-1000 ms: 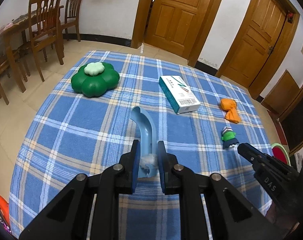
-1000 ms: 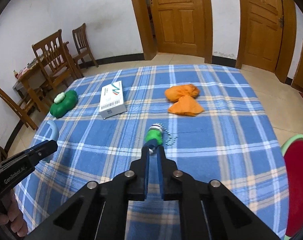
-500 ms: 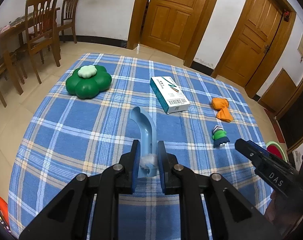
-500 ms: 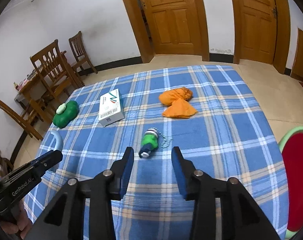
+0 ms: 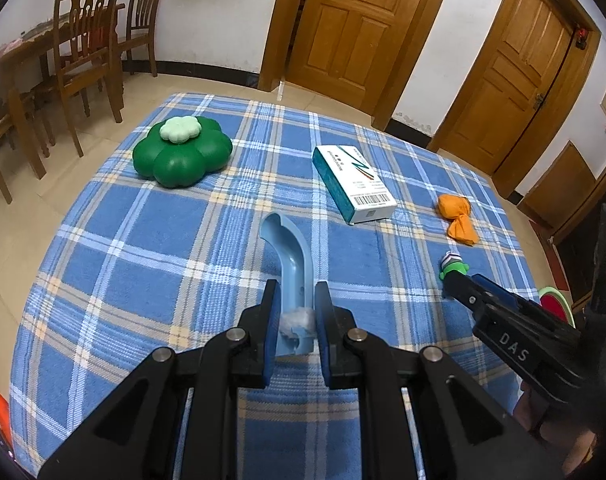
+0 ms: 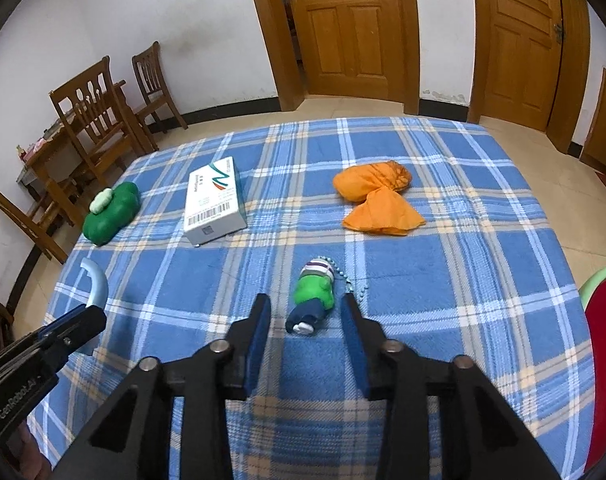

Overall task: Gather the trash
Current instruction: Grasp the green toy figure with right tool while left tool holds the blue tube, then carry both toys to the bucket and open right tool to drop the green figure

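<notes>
Closing around a small toy (image 6: 313, 299) near the tabletop's (image 6: 483, 280) right edge, the right gripper (image 6: 305, 326) straddles its soft-looking, light middle without touching, while the left gripper (image 5: 296, 312) clamps a blue scoop (image 5: 289, 258).

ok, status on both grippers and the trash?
Left gripper shut on blue dustpan handle. Right gripper closing, pads straddling green toy figure, not touching. Orange wrapper still on cloth. Nothing in the way.

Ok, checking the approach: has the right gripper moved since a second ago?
Yes. Against the green toy figure, the right gripper has advanced: its fingers, shut at the toy's feet before, now straddle it without touching and are closing.
</notes>
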Action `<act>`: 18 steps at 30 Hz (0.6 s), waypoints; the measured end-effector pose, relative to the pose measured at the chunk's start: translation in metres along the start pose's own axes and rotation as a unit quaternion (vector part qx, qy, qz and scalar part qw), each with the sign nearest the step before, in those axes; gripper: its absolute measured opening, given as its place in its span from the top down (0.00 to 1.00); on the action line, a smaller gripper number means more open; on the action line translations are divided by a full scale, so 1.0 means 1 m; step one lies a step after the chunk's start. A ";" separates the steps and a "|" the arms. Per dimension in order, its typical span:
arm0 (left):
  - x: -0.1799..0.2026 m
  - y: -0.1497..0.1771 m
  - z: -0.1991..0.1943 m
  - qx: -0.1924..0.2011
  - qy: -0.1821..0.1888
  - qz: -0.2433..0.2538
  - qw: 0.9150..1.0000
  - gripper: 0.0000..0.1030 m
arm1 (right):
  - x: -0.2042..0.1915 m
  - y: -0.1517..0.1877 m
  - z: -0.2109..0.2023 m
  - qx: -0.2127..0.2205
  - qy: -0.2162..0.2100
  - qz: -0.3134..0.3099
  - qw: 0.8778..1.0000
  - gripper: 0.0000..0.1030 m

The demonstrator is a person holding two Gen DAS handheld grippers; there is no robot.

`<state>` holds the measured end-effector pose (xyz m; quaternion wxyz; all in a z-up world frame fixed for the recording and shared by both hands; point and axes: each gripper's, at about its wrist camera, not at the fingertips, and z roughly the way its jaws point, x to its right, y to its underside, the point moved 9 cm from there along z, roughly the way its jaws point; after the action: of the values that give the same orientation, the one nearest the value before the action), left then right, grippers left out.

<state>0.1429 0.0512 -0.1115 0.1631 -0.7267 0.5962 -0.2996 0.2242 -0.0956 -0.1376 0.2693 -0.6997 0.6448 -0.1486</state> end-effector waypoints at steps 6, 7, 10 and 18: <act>0.003 0.001 0.002 -0.002 0.003 0.004 1.000 0.84 | -0.001 0.002 -0.007 0.009 0.000 -0.007 1.000 0.84; 0.004 0.001 0.001 -0.002 0.003 0.004 1.000 0.84 | 0.000 0.002 -0.010 0.012 -0.001 -0.008 1.000 0.84; 0.008 0.002 0.000 -0.001 0.006 0.007 1.000 0.84 | 0.001 0.003 -0.019 0.020 -0.005 -0.009 1.000 0.85; 0.022 0.004 -0.007 -0.001 0.021 0.017 1.000 0.84 | 0.015 0.009 -0.051 0.040 -0.005 0.004 0.999 0.85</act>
<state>0.1381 0.0299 -0.1029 0.1545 -0.7103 0.6118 -0.3118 0.1908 -0.1197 -0.1033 0.3010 -0.6862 0.6400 -0.1699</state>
